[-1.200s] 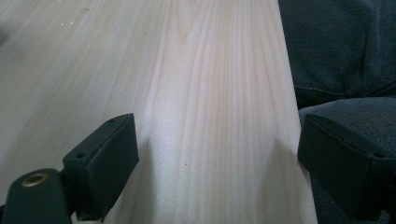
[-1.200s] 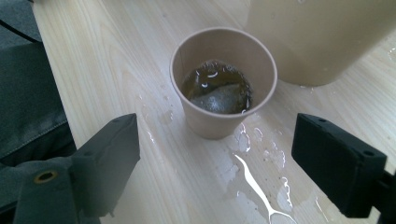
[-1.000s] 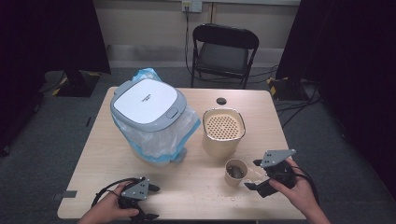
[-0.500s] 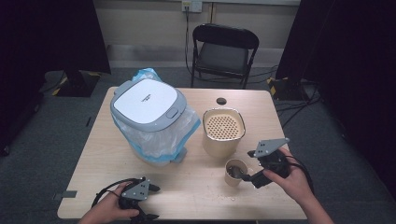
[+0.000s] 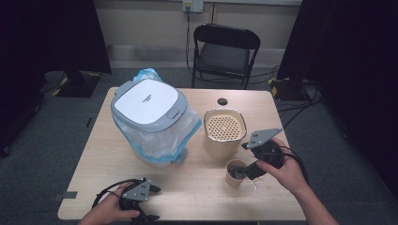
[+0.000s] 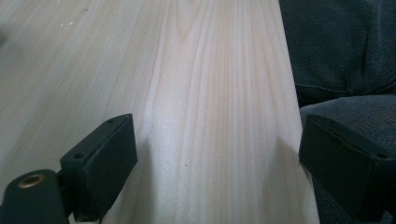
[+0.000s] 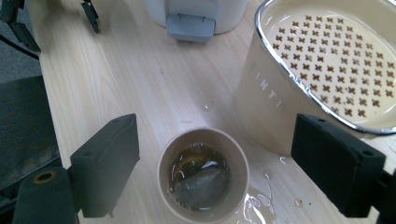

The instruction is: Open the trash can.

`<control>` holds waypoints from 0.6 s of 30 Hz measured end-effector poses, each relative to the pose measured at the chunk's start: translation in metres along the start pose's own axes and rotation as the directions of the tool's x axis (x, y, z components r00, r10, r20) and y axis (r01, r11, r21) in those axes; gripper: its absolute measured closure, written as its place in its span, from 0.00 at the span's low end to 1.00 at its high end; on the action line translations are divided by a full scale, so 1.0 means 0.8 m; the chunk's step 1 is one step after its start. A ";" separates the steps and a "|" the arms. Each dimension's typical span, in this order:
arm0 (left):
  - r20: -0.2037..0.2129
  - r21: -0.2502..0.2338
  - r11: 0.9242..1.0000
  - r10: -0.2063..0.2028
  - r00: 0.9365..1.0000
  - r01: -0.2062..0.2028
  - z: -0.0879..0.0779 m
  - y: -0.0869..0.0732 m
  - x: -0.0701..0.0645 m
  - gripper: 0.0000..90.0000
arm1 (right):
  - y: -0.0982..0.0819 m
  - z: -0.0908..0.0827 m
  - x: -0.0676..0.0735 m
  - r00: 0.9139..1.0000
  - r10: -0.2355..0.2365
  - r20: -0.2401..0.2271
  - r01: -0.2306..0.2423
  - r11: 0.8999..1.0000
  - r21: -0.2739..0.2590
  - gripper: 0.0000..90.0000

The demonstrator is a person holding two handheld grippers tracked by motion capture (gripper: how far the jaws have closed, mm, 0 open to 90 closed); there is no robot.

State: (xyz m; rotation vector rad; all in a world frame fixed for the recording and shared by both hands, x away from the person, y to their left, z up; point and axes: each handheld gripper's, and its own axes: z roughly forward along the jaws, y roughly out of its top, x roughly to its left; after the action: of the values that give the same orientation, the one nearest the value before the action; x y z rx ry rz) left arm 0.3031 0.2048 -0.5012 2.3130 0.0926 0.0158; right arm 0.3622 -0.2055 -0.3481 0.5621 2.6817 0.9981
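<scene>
A paper cup [image 5: 234, 172] [image 7: 203, 175] holding brownish liquid and a soaked tea bag stands on the wooden table [image 5: 197, 192], near its front right. My right gripper [image 5: 248, 169] [image 7: 219, 140] hovers just right of and above it, open, with the cup between the jaws and clear of both pads. A beige canister with a perforated top [image 5: 224, 131] [image 7: 322, 70] sits right behind the cup. My left gripper [image 5: 151, 204] [image 6: 215, 135] rests open at the table's front left edge, with nothing between its jaws.
A grey-lidded bin lined with a plastic bag [image 5: 148, 117] fills the table's left middle; its pedal [image 7: 189, 25] faces the cup. Spilled drops [image 7: 257, 205] wet the wood by the cup. A small dark disc [image 5: 222, 101] lies at the back, with a black chair [image 5: 224, 51] beyond.
My right gripper has moved in from the table's right edge, leftward and upward, to the cup. The left gripper has stayed put.
</scene>
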 end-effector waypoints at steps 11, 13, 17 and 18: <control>0.001 0.002 1.000 -0.001 1.000 0.001 0.000 0.000 0.000 0.12 | 0.031 0.005 -0.006 1.000 -0.024 -0.005 0.024 1.000 0.000 0.16; 0.001 0.002 1.000 -0.002 1.000 0.002 0.000 0.000 0.000 0.12 | 0.037 0.005 -0.006 1.000 -0.027 -0.005 0.027 1.000 0.004 0.16; 0.000 0.003 1.000 -0.001 1.000 0.001 0.000 0.000 0.000 0.12 | 0.047 0.007 -0.008 0.999 -0.042 -0.009 0.042 0.999 0.000 0.16; 0.001 0.003 1.000 -0.001 1.000 0.001 0.000 0.000 0.000 0.12 | 0.049 0.007 -0.008 0.999 -0.042 -0.008 0.042 0.999 0.006 0.16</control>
State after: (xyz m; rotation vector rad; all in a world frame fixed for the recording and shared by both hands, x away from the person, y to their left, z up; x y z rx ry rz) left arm 0.3033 0.2050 -0.5009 2.3156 0.0936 0.0145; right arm 0.3805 -0.1779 -0.3260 0.5023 2.6923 0.9839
